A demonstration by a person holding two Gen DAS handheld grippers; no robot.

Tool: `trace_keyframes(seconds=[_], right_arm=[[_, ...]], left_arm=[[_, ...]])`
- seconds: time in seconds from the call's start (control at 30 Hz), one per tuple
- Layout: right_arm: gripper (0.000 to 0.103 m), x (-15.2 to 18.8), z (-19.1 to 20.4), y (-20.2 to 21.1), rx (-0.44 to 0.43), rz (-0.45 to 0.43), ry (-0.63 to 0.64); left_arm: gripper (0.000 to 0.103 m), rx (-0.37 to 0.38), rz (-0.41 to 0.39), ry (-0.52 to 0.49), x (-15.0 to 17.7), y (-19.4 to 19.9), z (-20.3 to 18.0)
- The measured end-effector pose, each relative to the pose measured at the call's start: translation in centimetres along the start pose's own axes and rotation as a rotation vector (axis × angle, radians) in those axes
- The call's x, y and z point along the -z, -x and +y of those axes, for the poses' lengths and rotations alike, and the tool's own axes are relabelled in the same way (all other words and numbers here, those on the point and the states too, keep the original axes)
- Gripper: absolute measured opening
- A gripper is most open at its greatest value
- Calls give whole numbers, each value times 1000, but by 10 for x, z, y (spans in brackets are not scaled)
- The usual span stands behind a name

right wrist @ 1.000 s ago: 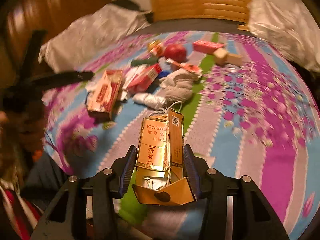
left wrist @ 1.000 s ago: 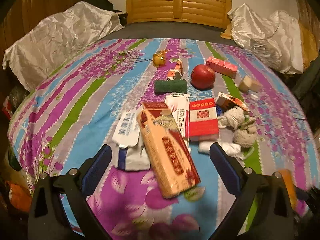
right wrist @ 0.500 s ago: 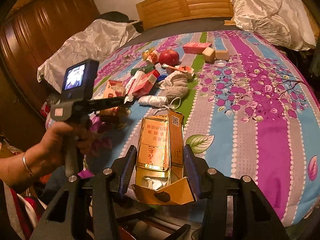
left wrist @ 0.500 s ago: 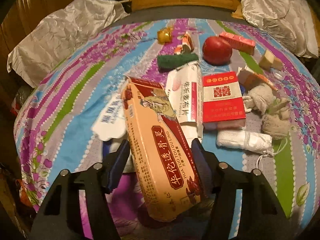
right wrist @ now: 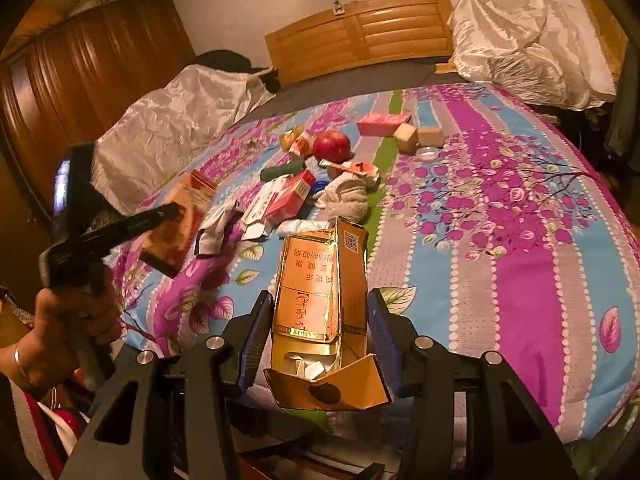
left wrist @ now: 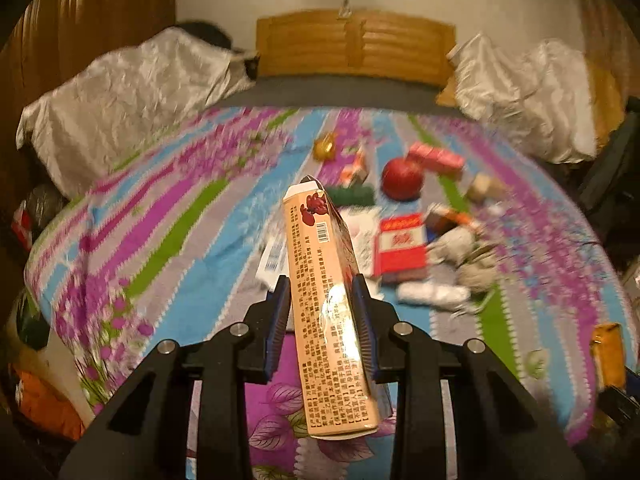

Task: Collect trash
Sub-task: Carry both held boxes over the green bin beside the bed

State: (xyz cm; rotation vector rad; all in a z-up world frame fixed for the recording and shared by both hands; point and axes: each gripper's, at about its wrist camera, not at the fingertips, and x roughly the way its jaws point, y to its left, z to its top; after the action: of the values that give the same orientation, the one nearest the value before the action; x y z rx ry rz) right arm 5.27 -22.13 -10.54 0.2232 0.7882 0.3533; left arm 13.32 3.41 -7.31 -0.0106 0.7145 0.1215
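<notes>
Striped floral bedspread [left wrist: 172, 240] strewn with litter, left gripper [left wrist: 322, 316] jaws closing on long tan printed carton [left wrist: 328, 312], right gripper [right wrist: 318, 332] clamping opened gold cardboard box [right wrist: 320, 300].

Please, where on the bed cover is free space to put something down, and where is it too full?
Free: the right side of the bed cover, from the two small cubes toward the near edge; also the left stripes below the white pillow. Crowded: the middle, around the red apple, the red packet and the grey sock.
</notes>
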Motion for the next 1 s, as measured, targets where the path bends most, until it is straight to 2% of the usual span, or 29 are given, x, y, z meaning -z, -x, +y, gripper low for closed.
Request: trace_keyframes(seconds=[0.13, 0.3, 0.57, 0.67, 0.8, 1.0], right_arm=[[50, -3, -9, 23, 53, -42, -48], [50, -10, -37, 79, 172, -142, -135], [50, 2, -111, 225, 507, -308, -336], [50, 16, -136, 283, 632, -362, -417], [50, 38, -157, 341, 775, -410, -490], [51, 70, -190, 418, 952, -469, -613]], left_arm=[[30, 69, -89, -73, -13, 26, -31], [30, 225, -166, -167, -33, 51, -92], [30, 542, -231, -348, -43, 97, -219], [30, 646, -263, -438, -37, 120, -274], [30, 779, -253, -534, -19, 147, -341], [30, 921, -230, -652, 16, 184, -421]])
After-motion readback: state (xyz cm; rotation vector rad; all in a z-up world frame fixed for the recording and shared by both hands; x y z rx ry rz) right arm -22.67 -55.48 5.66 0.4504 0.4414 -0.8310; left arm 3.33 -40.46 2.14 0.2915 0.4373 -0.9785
